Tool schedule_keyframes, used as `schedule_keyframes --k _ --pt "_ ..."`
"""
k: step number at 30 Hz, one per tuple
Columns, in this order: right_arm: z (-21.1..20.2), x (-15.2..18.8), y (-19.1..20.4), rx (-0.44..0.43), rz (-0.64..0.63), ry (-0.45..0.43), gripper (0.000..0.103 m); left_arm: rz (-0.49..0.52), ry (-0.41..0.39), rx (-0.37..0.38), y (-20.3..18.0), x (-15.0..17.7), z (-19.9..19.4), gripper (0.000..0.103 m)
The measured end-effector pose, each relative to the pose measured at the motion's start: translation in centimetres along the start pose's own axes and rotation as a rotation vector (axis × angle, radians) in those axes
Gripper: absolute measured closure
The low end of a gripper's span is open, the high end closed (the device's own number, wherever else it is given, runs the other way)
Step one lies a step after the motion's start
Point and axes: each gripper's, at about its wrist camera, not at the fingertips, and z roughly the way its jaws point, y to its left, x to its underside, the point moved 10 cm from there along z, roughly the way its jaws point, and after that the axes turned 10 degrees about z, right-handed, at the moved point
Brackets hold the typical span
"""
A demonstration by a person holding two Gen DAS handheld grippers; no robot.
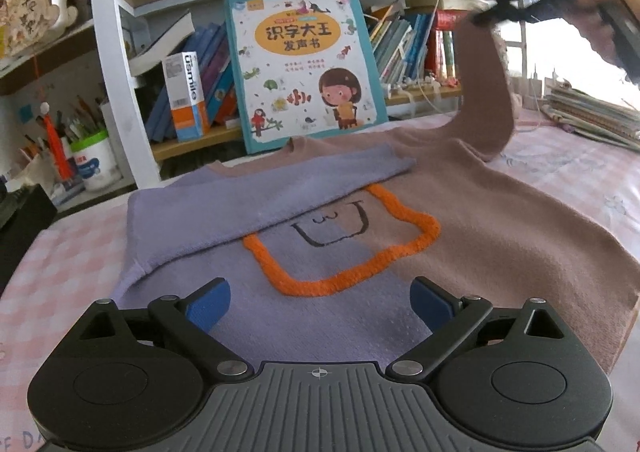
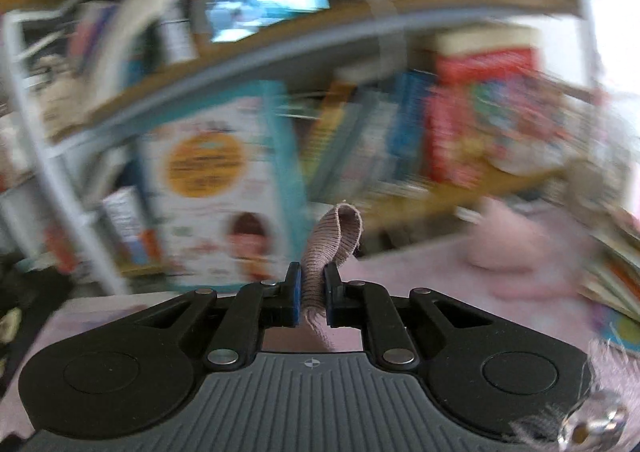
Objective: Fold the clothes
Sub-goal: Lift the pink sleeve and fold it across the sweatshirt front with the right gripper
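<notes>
A sweater (image 1: 460,236), half lilac and half dusty pink with an orange outline on the chest, lies flat on a pink checked cloth. Its lilac sleeve (image 1: 256,192) is folded across the chest. The pink sleeve (image 1: 486,92) is lifted high at the upper right, held at its cuff by my right gripper (image 1: 504,8). In the right wrist view that gripper (image 2: 311,292) is shut on the ribbed pink cuff (image 2: 334,240), which pokes up between the blue pads. My left gripper (image 1: 320,302) hovers open over the sweater's hem, nothing between its fingers.
A bookshelf stands behind the table, with a large teal picture book (image 1: 304,68) leaning against it just past the collar. A white tub of pens (image 1: 96,160) stands at the left. Stacked books (image 1: 596,116) lie at the right. The right wrist view is motion-blurred.
</notes>
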Motion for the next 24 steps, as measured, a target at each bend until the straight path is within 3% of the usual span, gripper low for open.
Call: schedule_keyframes --k 5,15,24 --pt "1.9 0.7 8.8 -0.16 -0.086 0.033 0.093 -0.023 -0.007 0.005 0.4 0.0 -0.1 0.004" --pt "6.8 4.8 20.0 -0.318 -0.187 0.135 0.093 -0.056 0.002 0.016 0.6 0.3 0.1 0.004" --pt "10.1 7.7 24.1 -0.385 -0.185 0.226 0.093 -0.056 0.01 0.02 0.6 0.4 0.2 0.004"
